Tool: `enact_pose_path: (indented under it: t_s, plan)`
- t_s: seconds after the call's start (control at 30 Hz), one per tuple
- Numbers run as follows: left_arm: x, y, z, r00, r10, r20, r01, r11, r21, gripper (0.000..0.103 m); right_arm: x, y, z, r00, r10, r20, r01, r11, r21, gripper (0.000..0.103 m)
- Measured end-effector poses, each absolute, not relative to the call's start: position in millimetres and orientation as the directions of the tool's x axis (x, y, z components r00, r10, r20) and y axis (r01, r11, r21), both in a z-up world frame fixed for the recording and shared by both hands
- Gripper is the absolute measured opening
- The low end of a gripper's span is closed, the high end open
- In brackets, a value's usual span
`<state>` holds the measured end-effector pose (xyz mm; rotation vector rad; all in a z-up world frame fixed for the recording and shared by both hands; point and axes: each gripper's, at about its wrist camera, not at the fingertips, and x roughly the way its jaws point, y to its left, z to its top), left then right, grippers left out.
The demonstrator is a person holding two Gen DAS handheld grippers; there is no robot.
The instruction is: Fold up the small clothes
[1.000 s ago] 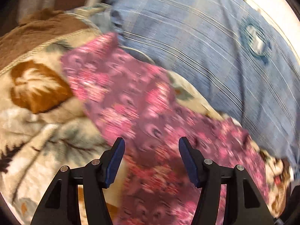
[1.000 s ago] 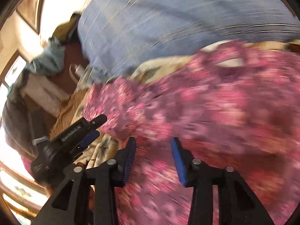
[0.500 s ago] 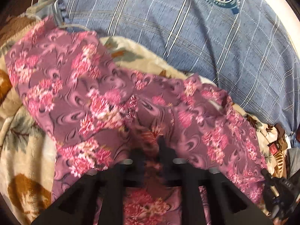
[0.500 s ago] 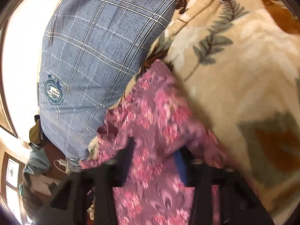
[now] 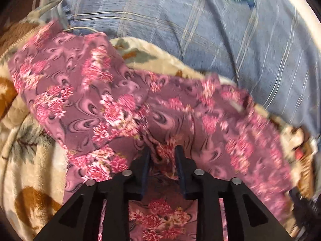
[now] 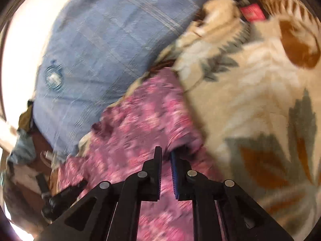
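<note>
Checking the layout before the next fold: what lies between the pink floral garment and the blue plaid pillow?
In the left wrist view, a strip of cream leaf-print blanket separates the floral garment from the plaid pillow.

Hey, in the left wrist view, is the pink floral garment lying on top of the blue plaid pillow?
No, the floral garment lies on the cream leaf-print blanket, with the plaid pillow behind it.

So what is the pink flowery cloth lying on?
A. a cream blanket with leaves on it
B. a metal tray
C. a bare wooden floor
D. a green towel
A: in the left wrist view the pink flowery cloth is spread over a fuzzy cream blanket printed with brown and grey leaves, and that blanket shows beside the cloth in the right wrist view too.
</note>
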<state>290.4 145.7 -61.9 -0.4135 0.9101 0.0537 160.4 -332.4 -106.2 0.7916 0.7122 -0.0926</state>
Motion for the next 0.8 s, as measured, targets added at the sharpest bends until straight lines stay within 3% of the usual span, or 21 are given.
enact_pose_path:
  t_s: [0.07, 0.1, 0.13, 0.2, 0.3, 0.4, 0.47, 0.7, 0.8]
  plan:
    - [281.7, 152.8, -60.3, 0.643, -0.129, -0.755, -0.229, 0.908, -0.35, 0.039, 160.7, -317.8, -90.4, 0.794, 0.195, -0.576, 0.27, 0.737, 0.62, 0.015]
    - [278.6, 152.8, -59.9, 0.652, -0.124, -0.748, -0.231, 0.907, -0.351, 0.05, 164.2, -305.0, -80.5, 0.805, 0.2, -0.559, 0.228, 0.766, 0.602, 0.021]
    - [276.1, 152.9, -59.4, 0.658, -0.105, -0.746, -0.24, 0.909, -0.339, 0.053, 168.5, -296.6, -75.6, 0.809, 0.201, -0.553, 0.202, 0.788, 0.582, 0.031]
    - [267.9, 152.8, -57.5, 0.662, -0.077, -0.746, -0.247, 0.917, -0.313, 0.053, 183.5, -277.2, -71.5, 0.808, 0.199, -0.554, 0.158, 0.833, 0.53, 0.037]
    - [268.0, 153.5, -58.8, 0.656, -0.07, -0.751, -0.251, 0.919, -0.305, 0.053, 213.9, -261.7, -90.2, 0.788, 0.165, -0.594, 0.162, 0.875, 0.457, 0.037]
    - [270.1, 161.9, -59.3, 0.657, -0.085, -0.749, -0.264, 0.905, -0.334, 0.053, 230.3, -269.9, -130.0, 0.732, 0.171, -0.66, 0.232, 0.848, 0.477, 0.035]
    - [273.3, 170.2, -59.9, 0.657, -0.088, -0.749, -0.285, 0.891, -0.354, 0.053, 219.5, -275.1, -138.5, 0.786, 0.187, -0.59, 0.193, 0.831, 0.521, 0.034]
    - [252.0, 253.1, -37.4, 0.678, -0.004, -0.735, -0.456, 0.783, -0.424, 0.054, 214.6, -278.6, -142.0, 0.795, 0.211, -0.568, 0.172, 0.821, 0.544, 0.035]
    - [252.1, 310.6, -33.3, 0.638, 0.048, -0.769, -0.555, 0.72, -0.417, 0.054, 213.2, -281.6, -142.1, 0.803, 0.226, -0.552, 0.159, 0.81, 0.564, 0.035]
